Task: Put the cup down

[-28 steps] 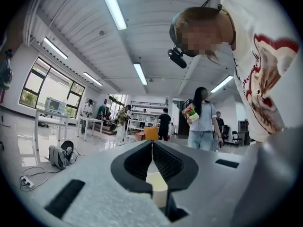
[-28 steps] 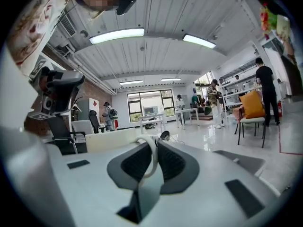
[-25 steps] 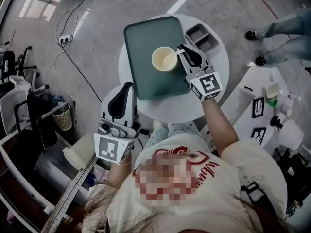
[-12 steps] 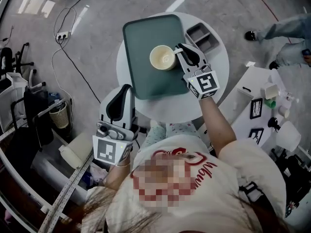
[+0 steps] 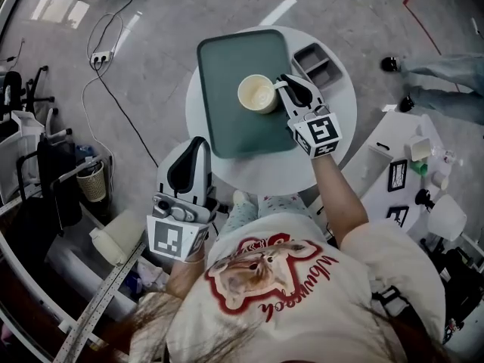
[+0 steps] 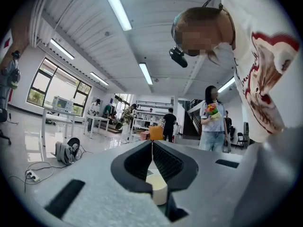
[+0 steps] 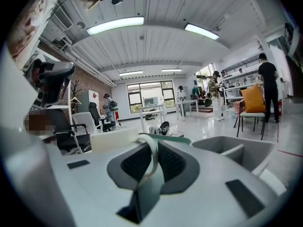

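A grey polished floor with trailing cables lies under a small round white table (image 5: 333, 138), in an open workshop with desks and people far off.

Nearest the person, the left gripper (image 5: 200, 141) hangs off the table's near left edge. Its jaws are pressed together and grip nothing from the table.

On the table lies a green tray (image 5: 227, 66). The cup (image 5: 258, 94) is over the tray's right middle; the views do not show whether its base touches the tray or hangs just above it. The right gripper (image 5: 284, 87) reaches in from the near right, and its jaws pinch a thin white loop at the cup's right side, seemingly the handle.

The cup looks light, stiff and smooth-walled, probably ceramic or hard plastic, so it may chip if dropped. Hung by one side, it may also swing or tip. The handle seems the right place to hold it, kept level and lowered flat before the jaws part.

It is a cream, round, open-topped cup. Its inside looks empty, though a little liquid cannot be ruled out.

Farther right on the table stands a grey divided bin (image 5: 321, 63).
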A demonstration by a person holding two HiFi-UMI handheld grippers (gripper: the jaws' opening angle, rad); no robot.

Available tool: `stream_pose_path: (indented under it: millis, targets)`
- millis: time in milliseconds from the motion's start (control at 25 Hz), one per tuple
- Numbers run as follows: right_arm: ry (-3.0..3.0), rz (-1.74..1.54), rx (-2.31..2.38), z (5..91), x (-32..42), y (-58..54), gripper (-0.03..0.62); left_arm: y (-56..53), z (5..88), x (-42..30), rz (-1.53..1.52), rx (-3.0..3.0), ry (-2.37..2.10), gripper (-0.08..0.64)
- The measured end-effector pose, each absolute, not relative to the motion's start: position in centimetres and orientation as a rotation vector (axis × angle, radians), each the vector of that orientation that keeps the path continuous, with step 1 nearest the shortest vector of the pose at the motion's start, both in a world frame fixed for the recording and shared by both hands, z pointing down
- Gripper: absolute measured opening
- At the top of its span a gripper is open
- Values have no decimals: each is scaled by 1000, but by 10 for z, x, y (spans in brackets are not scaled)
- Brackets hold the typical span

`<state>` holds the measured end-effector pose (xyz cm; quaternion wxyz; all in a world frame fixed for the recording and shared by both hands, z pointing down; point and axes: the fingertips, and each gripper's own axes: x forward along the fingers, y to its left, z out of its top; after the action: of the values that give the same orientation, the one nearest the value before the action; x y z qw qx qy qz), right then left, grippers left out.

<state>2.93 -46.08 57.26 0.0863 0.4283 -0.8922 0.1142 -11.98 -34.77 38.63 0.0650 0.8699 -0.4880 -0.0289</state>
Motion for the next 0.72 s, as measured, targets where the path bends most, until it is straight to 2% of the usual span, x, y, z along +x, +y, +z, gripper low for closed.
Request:
stream_pose_path:
  millis: [720]
  targets:
    - [-2625,418,1223,582,35,-442,53,-333,354,-132,-114,2667,-1553,15]
